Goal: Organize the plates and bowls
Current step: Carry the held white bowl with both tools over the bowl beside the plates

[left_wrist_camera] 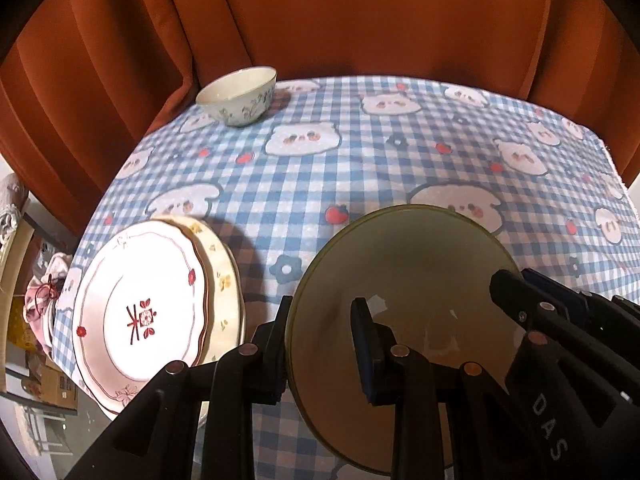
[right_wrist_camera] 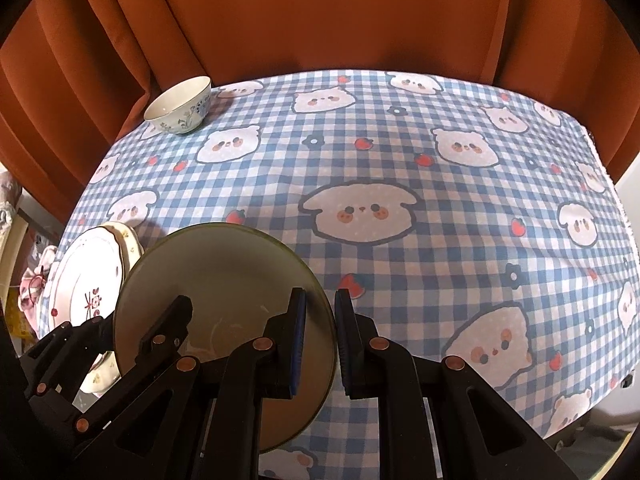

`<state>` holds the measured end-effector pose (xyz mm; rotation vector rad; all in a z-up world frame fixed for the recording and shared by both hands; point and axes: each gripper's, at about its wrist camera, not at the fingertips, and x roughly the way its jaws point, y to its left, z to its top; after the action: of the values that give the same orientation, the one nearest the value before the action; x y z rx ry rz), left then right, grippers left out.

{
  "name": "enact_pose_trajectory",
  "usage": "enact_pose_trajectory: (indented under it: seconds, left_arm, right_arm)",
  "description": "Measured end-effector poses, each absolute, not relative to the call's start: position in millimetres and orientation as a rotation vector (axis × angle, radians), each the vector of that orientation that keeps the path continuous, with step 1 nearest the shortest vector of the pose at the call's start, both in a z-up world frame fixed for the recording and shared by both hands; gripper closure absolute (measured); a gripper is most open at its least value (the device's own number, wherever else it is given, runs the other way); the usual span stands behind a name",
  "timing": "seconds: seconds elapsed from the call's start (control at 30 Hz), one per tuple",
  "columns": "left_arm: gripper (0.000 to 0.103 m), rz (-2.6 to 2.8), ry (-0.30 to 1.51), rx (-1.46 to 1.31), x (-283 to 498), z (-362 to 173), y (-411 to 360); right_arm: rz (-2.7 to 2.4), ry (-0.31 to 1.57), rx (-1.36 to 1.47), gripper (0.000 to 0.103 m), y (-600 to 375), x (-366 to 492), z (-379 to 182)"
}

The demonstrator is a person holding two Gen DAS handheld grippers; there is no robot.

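Note:
A large olive-green bowl (left_wrist_camera: 404,280) is held over the near part of the table. My left gripper (left_wrist_camera: 320,344) is shut on its left rim and my right gripper (right_wrist_camera: 320,340) is shut on its right rim; the bowl also shows in the right wrist view (right_wrist_camera: 224,280). A stack of white plates (left_wrist_camera: 144,312) with red flower marks lies at the near left, beside the bowl, and shows in the right wrist view too (right_wrist_camera: 88,280). A small white bowl (left_wrist_camera: 240,96) with blue-green flowers stands at the far left corner, also in the right wrist view (right_wrist_camera: 180,106).
The table has a blue checked cloth (right_wrist_camera: 440,208) with cartoon animals. An orange curtain (left_wrist_camera: 360,20) hangs right behind the table. Boxes and a pink bundle (left_wrist_camera: 44,292) lie on the floor beyond the left edge.

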<state>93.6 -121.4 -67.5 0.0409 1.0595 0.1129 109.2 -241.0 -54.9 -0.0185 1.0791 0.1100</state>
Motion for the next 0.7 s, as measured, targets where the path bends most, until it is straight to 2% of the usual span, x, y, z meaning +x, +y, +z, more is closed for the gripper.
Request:
enact_pose_trajectory:
  seconds: [0.27, 0.47, 0.53, 0.57, 0.6, 0.63, 0.67, 0.7]
  left_arm:
    - [0.077, 0.100, 1.056, 0.028, 96, -74, -118]
    - [0.068, 0.045, 1.073, -0.005, 95, -74, -114]
    - [0.061, 0.017, 1.075, -0.021, 93, -73, -111]
    - [0.059, 0.011, 1.076, -0.029, 92, -73, -108]
    - [0.050, 0.005, 1.076, -0.038, 92, -72, -106]
    - [0.042, -0.002, 1.074, -0.045, 91, -70, -104]
    - [0.039, -0.008, 1.067, -0.050, 91, -68, -101]
    - [0.035, -0.015, 1.058, -0.052, 89, -65, -98]
  right_arm:
    - [0.106, 1.085, -0.019, 0.085, -237, 109, -62]
    - [0.101, 1.078, -0.045, 0.079, -231, 106, -60]
    - [0.105, 1.081, -0.033, 0.068, -231, 106, -60]
    - [0.105, 1.080, -0.030, 0.059, -230, 105, -59]
    - [0.098, 1.074, -0.032, 0.047, -229, 104, -57]
    - [0.091, 1.066, -0.034, 0.042, -228, 102, -56]
    - [0.087, 1.058, -0.036, 0.035, -226, 101, -54]
    - [0.088, 1.052, -0.034, 0.033, -224, 99, -51]
